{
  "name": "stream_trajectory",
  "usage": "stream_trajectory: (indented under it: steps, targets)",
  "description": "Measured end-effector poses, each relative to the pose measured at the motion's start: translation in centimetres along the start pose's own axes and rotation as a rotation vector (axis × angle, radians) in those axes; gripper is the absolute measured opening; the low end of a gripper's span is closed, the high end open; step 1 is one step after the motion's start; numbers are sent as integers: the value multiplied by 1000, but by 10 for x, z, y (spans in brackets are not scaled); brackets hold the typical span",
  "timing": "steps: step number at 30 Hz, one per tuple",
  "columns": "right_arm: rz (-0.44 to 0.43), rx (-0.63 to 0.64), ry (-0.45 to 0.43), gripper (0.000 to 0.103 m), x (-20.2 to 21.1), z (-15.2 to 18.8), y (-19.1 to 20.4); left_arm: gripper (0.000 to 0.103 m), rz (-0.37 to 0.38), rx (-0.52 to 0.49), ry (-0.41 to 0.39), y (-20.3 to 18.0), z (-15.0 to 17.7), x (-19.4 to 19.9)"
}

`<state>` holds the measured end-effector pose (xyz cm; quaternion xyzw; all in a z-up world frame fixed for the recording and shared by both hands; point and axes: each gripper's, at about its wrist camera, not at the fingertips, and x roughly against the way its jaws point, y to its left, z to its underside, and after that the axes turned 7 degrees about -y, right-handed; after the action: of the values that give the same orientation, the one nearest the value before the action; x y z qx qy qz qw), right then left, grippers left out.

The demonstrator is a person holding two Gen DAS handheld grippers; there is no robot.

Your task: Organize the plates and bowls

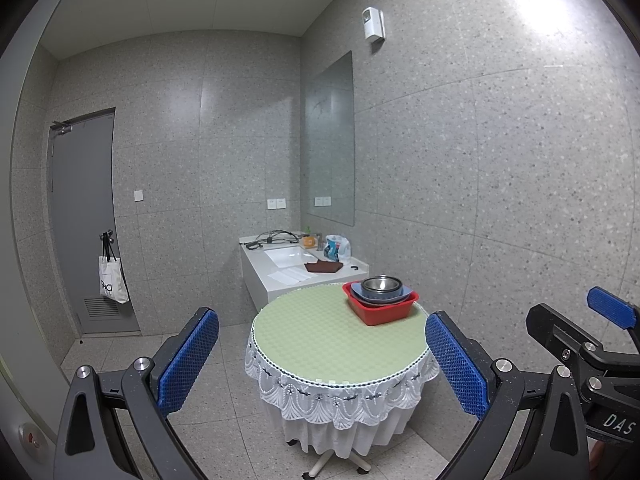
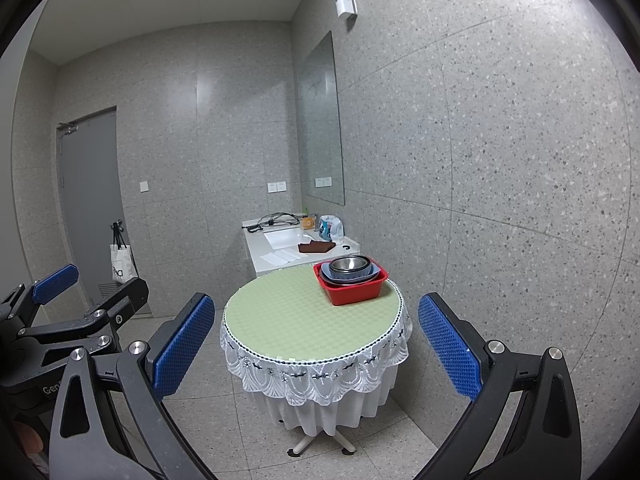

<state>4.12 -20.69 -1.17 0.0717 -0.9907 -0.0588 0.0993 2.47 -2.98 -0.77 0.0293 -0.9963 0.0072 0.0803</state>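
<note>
So both claws were hanging well back from the round table (image 1: 320,336), nowhere near anything. The left claw (image 1: 322,364) was spread wide with nothing between its blue pads, and the right claw (image 2: 316,352) was the same, wide apart and empty. All the dishes were in one pile: a red basin (image 2: 352,290) sat on the table's far right part, close to the edge, with a blue plate (image 2: 374,271) nested in it and a steel bowl (image 2: 349,264) on top of that. I couldn't tell if more pieces were buried underneath. Past the table was a white sink counter (image 1: 276,280) with a brown cloth (image 1: 323,267) on it. My worry from here: the basin was so near the table's edge that a push from a claw coming in could slide it off, especially on that lacy tablecloth (image 2: 316,368), which looked like it could shift or snag. Also the steel bowl looked slick, so a pinch on its rim might slip, and lifting it could drag the plate along.
</note>
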Motion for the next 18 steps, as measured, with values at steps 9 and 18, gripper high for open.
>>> stream_trajectory:
  steps: [9,18]
  targets:
    - [-4,-1,5,103,-2,1,-2,102,-2,1,2,0,0,-1]
    - [-5,-1,11,103,-10,2,0,102,-3,4,8,2,3,-11]
